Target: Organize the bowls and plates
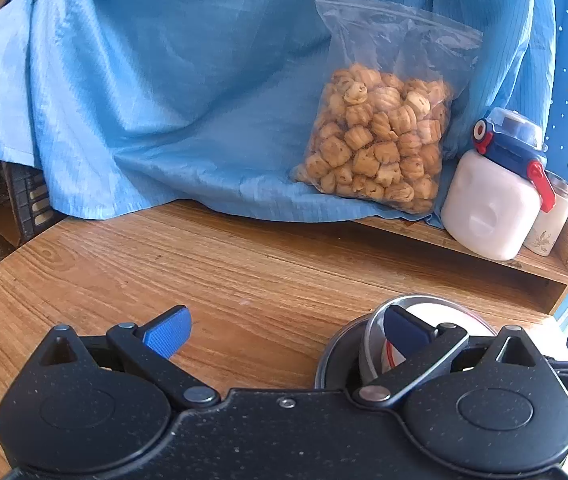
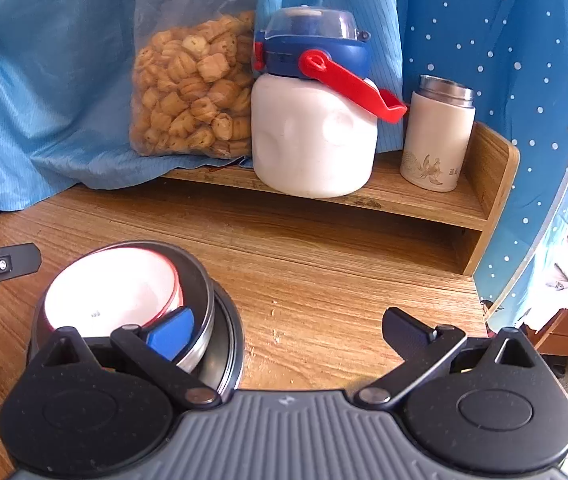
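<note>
A white bowl (image 2: 112, 292) with a red rim sits nested in a steel bowl (image 2: 204, 280), which stands on a dark-rimmed metal plate (image 2: 233, 332) on the wooden table (image 2: 324, 272). My right gripper (image 2: 288, 334) is open above bare wood. Its left fingertip (image 2: 172, 336) lies over the steel bowl's near rim; whether it touches is unclear. In the left wrist view the same stack shows at lower right: steel bowl (image 1: 404, 300), white bowl (image 1: 452, 316), plate (image 1: 336, 348). My left gripper (image 1: 286, 334) is open with nothing between its fingers, its right fingertip (image 1: 404, 330) in front of the bowls.
On a low wooden shelf (image 2: 424, 200) at the back stand a bag of biscuits (image 2: 192, 88), a white jug (image 2: 312, 136) with a blue lid and red handle, and a small white tin (image 2: 436, 140). Blue cloth (image 1: 164, 80) drapes behind. The table's right edge drops off near a dotted curtain (image 2: 504, 80).
</note>
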Motion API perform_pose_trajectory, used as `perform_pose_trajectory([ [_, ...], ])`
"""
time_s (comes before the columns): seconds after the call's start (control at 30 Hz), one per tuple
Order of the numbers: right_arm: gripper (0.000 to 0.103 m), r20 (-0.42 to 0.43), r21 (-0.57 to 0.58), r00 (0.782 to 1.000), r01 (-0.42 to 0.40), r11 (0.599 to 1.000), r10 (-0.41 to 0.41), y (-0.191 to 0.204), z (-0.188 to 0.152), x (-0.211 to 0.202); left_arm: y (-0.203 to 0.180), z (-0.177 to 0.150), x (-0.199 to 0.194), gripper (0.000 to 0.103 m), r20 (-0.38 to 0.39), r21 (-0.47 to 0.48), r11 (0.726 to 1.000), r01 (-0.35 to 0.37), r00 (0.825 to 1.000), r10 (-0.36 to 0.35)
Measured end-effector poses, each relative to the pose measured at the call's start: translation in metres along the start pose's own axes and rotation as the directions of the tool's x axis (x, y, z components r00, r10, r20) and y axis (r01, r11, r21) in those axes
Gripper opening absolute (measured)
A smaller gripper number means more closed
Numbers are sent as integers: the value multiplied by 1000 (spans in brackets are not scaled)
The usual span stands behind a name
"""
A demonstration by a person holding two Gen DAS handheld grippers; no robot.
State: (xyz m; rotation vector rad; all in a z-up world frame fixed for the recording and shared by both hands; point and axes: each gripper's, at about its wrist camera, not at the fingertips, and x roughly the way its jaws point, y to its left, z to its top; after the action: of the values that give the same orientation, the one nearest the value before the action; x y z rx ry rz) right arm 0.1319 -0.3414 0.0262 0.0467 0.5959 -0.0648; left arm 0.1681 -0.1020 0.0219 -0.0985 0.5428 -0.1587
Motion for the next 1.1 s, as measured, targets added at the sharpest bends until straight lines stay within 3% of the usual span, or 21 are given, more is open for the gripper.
perform_pose_trajectory([
  [0.67, 103, 142, 43, 988, 52, 998, -58, 31, -41, -64, 19, -40, -58, 102, 74, -4, 1000, -17, 997, 17],
  [1.1, 103, 193, 129, 981, -13, 992, -12, 55, -93, -98, 34, -85, -105, 102, 186, 77, 997, -18, 982, 3],
])
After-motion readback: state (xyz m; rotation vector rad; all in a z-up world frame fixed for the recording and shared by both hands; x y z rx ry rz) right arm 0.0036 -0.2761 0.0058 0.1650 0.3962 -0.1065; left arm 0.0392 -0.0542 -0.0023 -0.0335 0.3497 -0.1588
